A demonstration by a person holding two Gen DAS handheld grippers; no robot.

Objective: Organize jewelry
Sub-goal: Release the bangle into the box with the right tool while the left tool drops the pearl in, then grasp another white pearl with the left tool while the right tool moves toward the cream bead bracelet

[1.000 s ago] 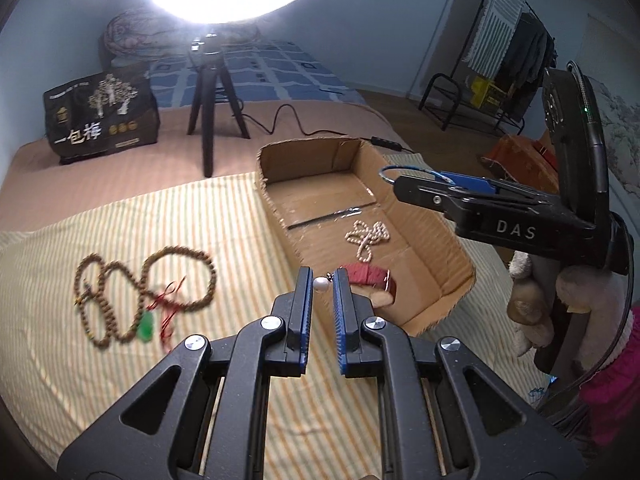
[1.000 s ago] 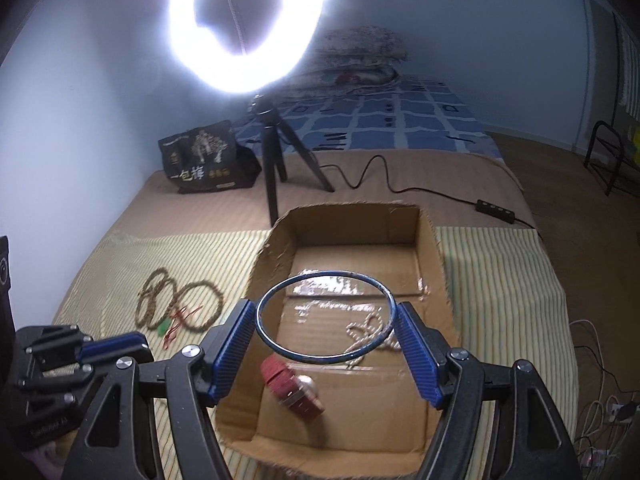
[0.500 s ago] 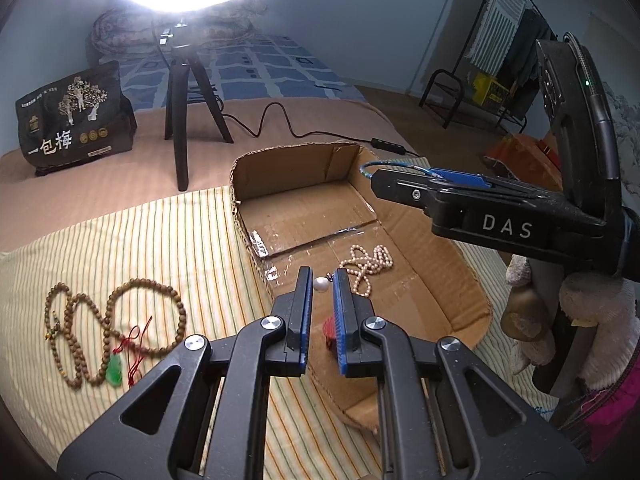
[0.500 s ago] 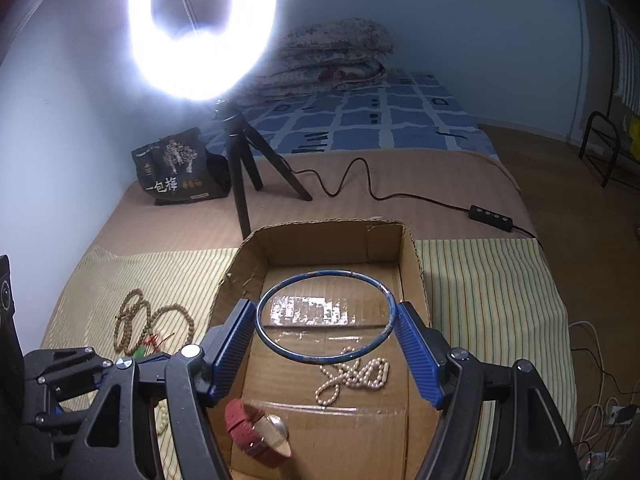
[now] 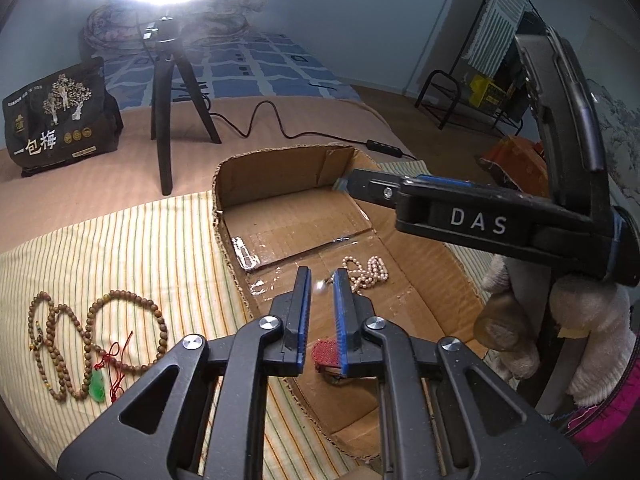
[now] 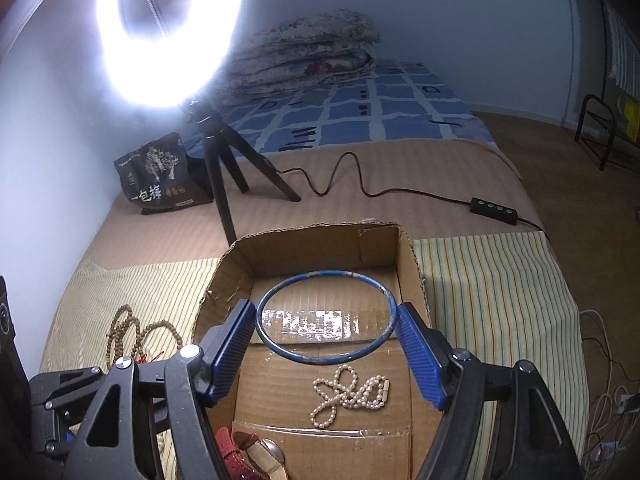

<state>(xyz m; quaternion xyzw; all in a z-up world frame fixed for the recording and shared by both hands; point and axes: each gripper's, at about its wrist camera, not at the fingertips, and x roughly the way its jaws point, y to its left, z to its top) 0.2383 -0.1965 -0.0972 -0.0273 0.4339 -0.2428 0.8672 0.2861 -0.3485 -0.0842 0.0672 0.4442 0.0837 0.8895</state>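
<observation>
Bedroom, striped cloth on bed, ring light glaring upper left. Box (image 6: 404, 256) centre frame, pearls (image 6: 352, 394) and red watch (image 6: 240, 452) already inside. Left gripper (image 5: 320, 286) over box, jaws opening, small pearl earring (image 5: 320, 285) blurred in the gap, looks let go. Right gripper (image 6: 326, 322) jaws opening either side of blue bangle (image 6: 326, 316), pads barely touching. Best to release low over bare floor, clear of pearls. Wooden beads (image 5: 80, 344) wait lower left on cloth.
</observation>
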